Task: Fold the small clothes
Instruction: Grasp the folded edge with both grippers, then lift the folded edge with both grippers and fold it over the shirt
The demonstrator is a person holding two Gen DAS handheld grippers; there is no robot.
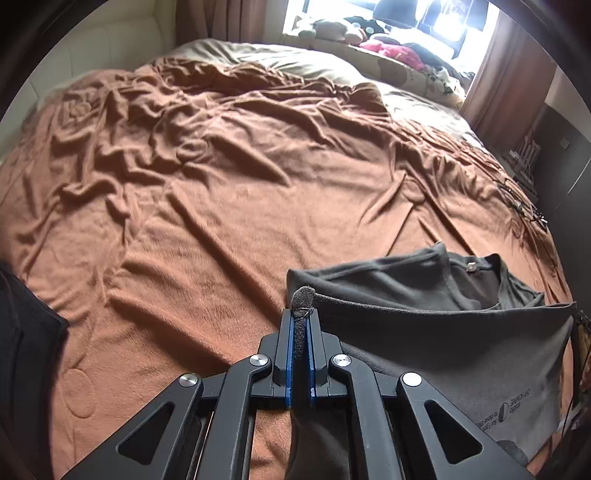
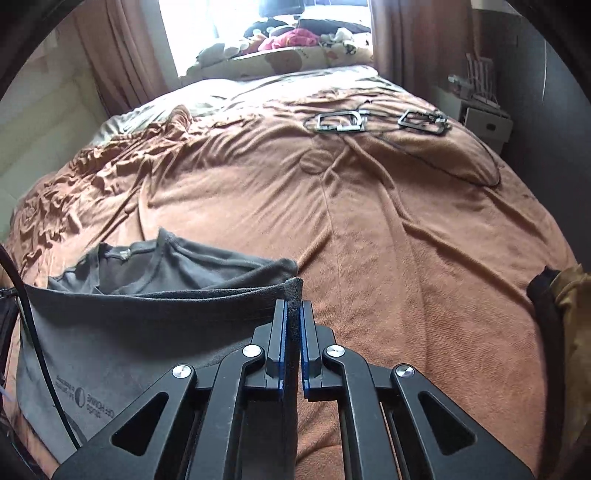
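- A rumpled orange-brown blanket [image 1: 229,192] is covering the bed, with a paler sheet [image 1: 295,62] showing beyond it toward the window [image 2: 221,33].
- Stuffed toys [image 2: 288,38] and a patterned pillow [image 2: 280,62] are lying along the window end of the bed.
- Two metal carabiner-like clips [image 2: 338,122] with a thin dark cord [image 2: 480,173] are resting on the blanket well beyond the shirt, toward the bed's right edge; nothing is lying between them and the garment.
- A dark garment [image 1: 26,332] is sitting at the left edge of the left wrist view, and a tan-and-black bundle [image 2: 561,317] is sitting at the right edge of the right wrist view, both well apart from the shirt.
- A black cable [image 2: 40,350] is crossing in front of the shirt on the left side of the right wrist view.
- The grey T-shirt [image 1: 461,350] is lying on the near part of the bed, its folded-over edge stretching taut between the two tools, so its long axis is running left to right.
- Its neckline [image 1: 476,284] is facing away toward the window, and the printed logo [image 1: 506,410] is reading upside down on the near panel.
- The left hand-held gripper [image 1: 302,314] is clenched on the shirt's left corner, grey fabric bunching between the blue pads.
- The right hand-held gripper [image 2: 293,308] is clenched on the shirt's right corner, cloth poking up between its fingers in the same way.
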